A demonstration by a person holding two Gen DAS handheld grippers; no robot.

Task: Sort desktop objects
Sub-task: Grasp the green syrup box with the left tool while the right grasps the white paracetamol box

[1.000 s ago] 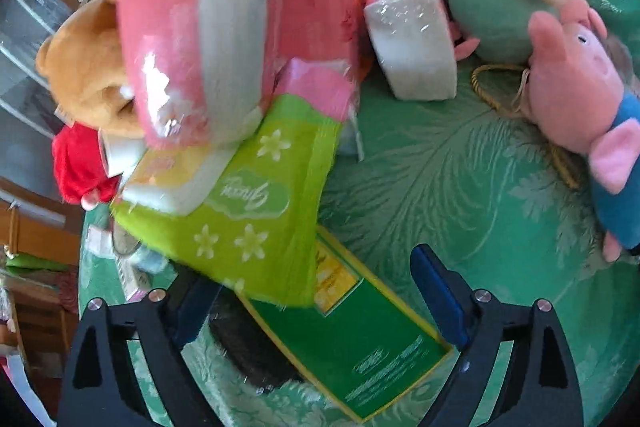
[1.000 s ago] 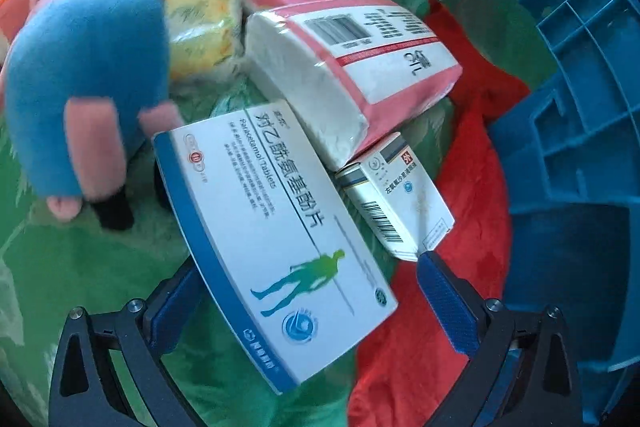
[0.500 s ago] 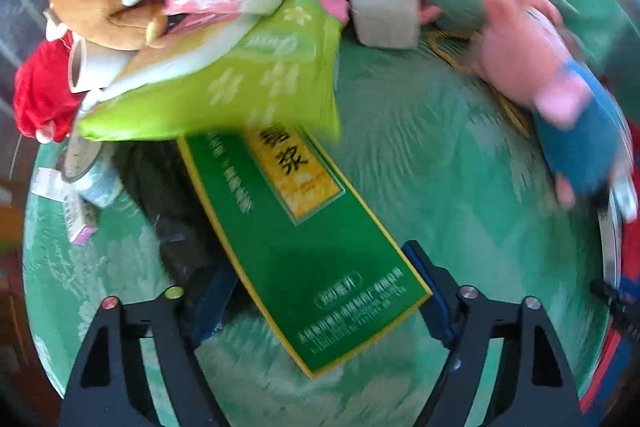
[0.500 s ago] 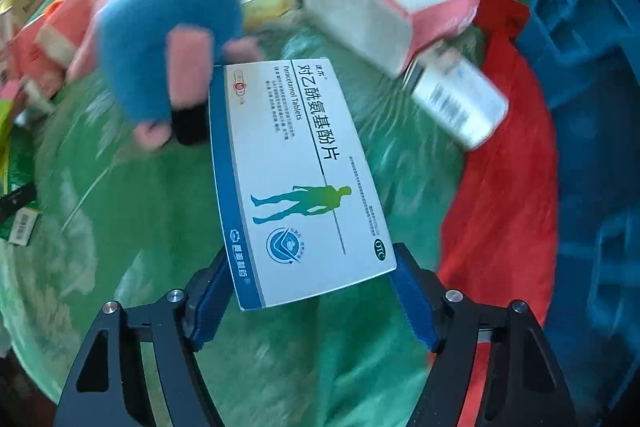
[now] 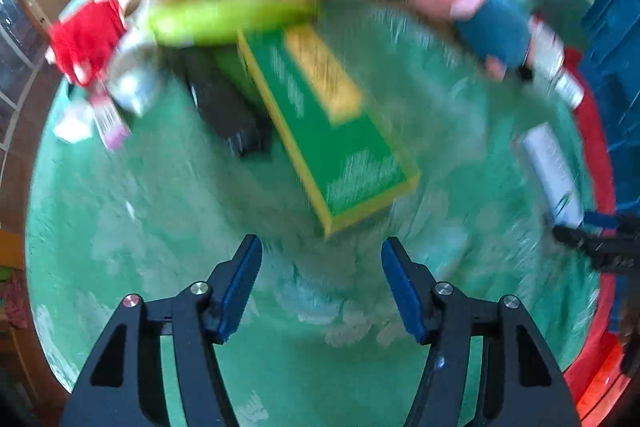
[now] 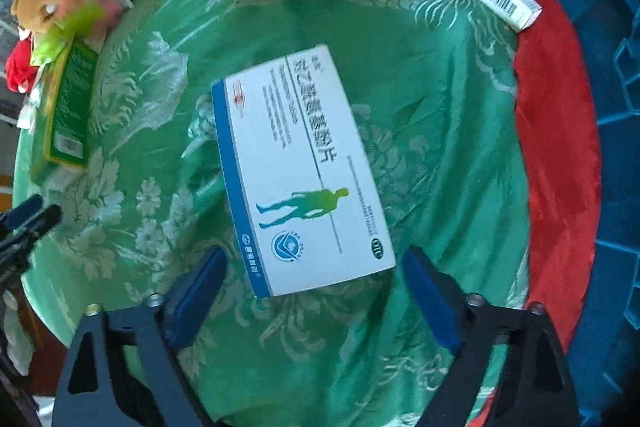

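My right gripper (image 6: 314, 285) hangs over the table (image 6: 440, 155), fingers wide and opening, pads clear of the white medicine box (image 6: 302, 171) lying flat between them. My left gripper (image 5: 320, 279), fingers narrowing on nothing, sits just near of the green box (image 5: 324, 123).
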